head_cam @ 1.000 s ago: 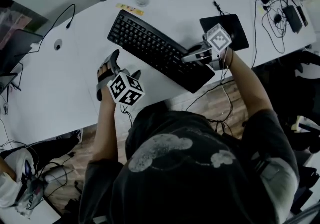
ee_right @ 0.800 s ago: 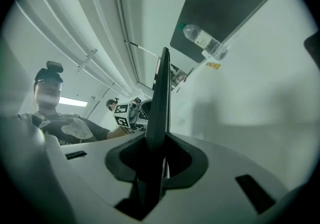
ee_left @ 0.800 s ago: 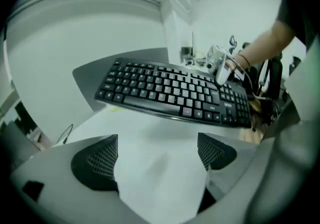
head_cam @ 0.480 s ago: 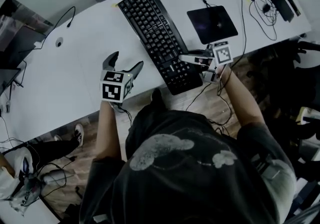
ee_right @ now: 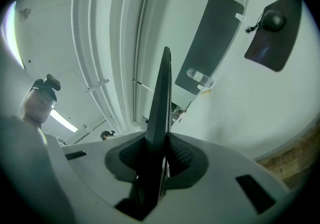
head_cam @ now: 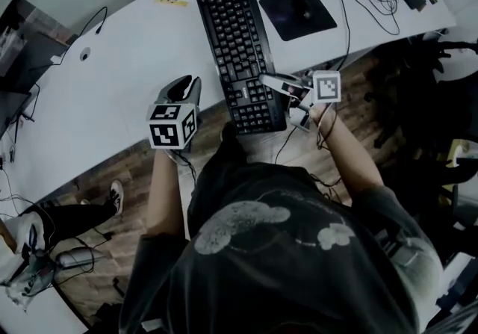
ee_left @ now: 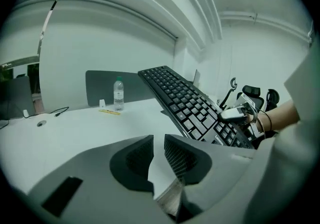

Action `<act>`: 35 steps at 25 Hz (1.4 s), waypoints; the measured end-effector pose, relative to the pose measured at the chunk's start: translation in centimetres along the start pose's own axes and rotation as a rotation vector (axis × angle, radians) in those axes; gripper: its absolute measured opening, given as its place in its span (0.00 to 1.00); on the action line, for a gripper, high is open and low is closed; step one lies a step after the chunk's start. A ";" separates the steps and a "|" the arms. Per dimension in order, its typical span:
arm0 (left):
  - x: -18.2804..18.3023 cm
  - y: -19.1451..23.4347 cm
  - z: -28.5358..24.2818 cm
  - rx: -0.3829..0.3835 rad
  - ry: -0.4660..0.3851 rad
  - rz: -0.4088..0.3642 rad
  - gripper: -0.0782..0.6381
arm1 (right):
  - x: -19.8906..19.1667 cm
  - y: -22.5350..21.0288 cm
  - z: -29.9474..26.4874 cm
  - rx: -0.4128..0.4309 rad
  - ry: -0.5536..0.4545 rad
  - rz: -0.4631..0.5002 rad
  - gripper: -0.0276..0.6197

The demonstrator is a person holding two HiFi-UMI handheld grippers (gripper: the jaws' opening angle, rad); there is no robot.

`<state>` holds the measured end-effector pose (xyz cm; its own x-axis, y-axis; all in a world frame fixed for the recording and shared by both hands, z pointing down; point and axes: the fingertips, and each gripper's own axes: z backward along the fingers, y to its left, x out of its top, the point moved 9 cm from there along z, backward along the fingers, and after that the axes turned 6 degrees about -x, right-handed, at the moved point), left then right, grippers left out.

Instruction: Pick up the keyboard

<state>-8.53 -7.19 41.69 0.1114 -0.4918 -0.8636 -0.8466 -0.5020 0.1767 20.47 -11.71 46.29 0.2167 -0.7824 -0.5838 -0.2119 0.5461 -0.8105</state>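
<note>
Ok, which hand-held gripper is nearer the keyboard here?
Right. The right hand-held gripper is clamped on the near end of the keyboard; the left hand-held gripper sits apart off its left side, jaws closing on nothing.

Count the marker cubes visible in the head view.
2. One marker cube is left of the keyboard, by its near end; the other is right of that end. None looks hidden.

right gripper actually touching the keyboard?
Touching. Right gripper view: the keyboard edge is clamped between both pads of the right gripper.
</note>
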 end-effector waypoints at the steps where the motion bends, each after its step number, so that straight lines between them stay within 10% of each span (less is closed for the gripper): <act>1: -0.3 -0.8 0.5 0.009 -0.006 -0.003 0.20 | -0.6 0.5 0.5 -0.003 -0.012 0.003 0.15; 19: -6.4 -7.1 7.9 0.095 -0.078 0.010 0.11 | -9.0 6.1 4.2 -0.069 -0.118 -0.010 0.16; 35: -10.2 -5.8 12.9 -0.029 -0.058 -0.020 0.11 | -16.3 10.2 3.7 -0.174 -0.255 -0.050 0.16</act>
<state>-11.50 9.91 43.42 0.0971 -0.4394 -0.8930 -0.8288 -0.5324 0.1719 18.27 7.69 47.36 0.4586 -0.6948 -0.5541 -0.3498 0.4320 -0.8313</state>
